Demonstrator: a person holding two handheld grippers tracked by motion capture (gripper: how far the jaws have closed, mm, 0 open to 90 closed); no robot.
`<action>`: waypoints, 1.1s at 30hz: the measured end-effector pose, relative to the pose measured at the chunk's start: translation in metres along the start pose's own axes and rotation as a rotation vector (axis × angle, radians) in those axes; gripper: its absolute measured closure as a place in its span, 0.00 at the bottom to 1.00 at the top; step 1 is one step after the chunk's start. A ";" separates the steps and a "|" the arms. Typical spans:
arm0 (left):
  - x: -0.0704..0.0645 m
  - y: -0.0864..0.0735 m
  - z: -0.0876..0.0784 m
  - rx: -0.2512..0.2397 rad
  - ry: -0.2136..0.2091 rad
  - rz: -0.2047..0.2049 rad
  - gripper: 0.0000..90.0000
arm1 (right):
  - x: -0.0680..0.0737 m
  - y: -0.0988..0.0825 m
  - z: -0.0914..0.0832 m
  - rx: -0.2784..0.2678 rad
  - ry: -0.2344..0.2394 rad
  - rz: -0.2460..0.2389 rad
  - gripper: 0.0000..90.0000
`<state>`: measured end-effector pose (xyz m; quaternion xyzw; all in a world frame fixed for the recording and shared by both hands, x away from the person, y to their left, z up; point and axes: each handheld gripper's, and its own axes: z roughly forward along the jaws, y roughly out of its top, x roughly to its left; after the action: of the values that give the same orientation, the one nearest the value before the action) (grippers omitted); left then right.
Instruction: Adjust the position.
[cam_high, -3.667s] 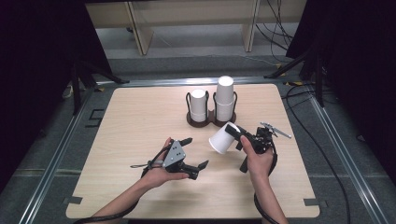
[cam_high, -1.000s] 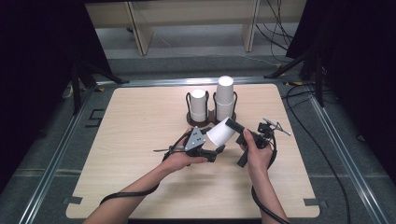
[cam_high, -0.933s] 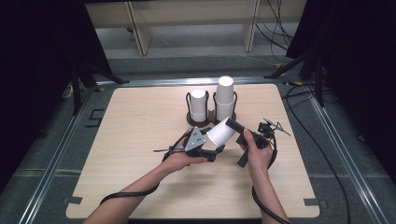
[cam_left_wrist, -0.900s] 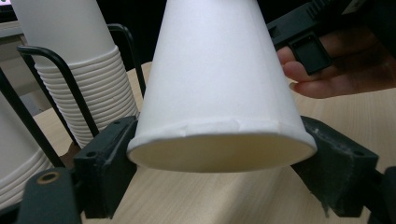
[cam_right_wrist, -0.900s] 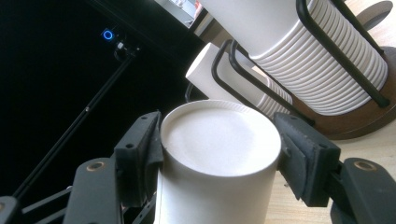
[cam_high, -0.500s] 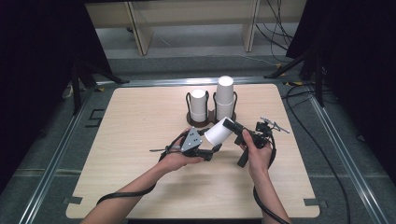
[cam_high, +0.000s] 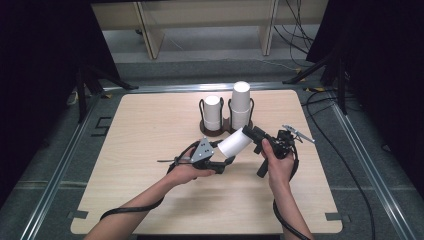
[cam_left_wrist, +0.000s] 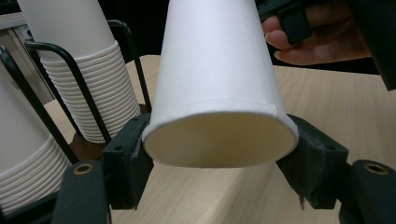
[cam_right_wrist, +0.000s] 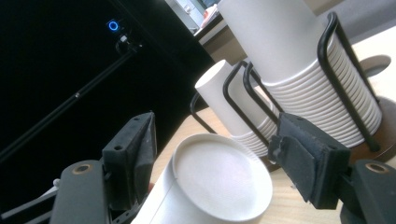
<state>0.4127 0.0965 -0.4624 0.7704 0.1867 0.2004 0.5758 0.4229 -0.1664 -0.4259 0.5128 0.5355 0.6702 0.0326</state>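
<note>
- High view: a white paper cup (cam_high: 235, 143) lies almost level in the air above the wooden table (cam_high: 150, 130), between the two hands. Its long axis runs from the left gripper (cam_high: 223, 162) at the lower left up to the right gripper (cam_high: 251, 134) at the upper right. The open rim points to the left gripper and the closed bottom to the right one. Behind the cup, a black wire cup holder (cam_high: 226, 116) carries two stacks of the same cups.
- Left gripper view: the jaws have just been closing, and their black pads now press on both sides of the cup (cam_left_wrist: 219, 93) just behind the rim, so this gripper grasps it. The cup stretches straight away from the camera. The cup stacks (cam_left_wrist: 84, 65) in the holder stand to the left.
- Right gripper view: the jaws have just been opening. The cup's bottom (cam_right_wrist: 222, 179) sits between the pads, but a gap is visible on each side, so this gripper has released it. The left gripper carries the cup alone, and the right one can probably draw back along the cup's axis.
- No brand, label or writing can be read on the cups or the holder.
</note>
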 end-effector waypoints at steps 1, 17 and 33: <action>0.001 0.000 -0.001 0.006 -0.002 0.002 0.35 | 0.001 0.000 -0.001 -0.005 -0.001 -0.015 0.34; 0.008 0.004 -0.016 0.000 0.026 0.037 0.35 | -0.003 0.002 -0.020 -0.006 -0.084 -0.195 0.35; 0.018 0.006 -0.029 0.073 0.019 0.110 0.35 | -0.014 -0.013 -0.027 0.155 -0.141 -0.422 0.34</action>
<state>0.4134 0.1276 -0.4473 0.7980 0.1568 0.2322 0.5337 0.4039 -0.1878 -0.4423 0.4358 0.6771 0.5681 0.1700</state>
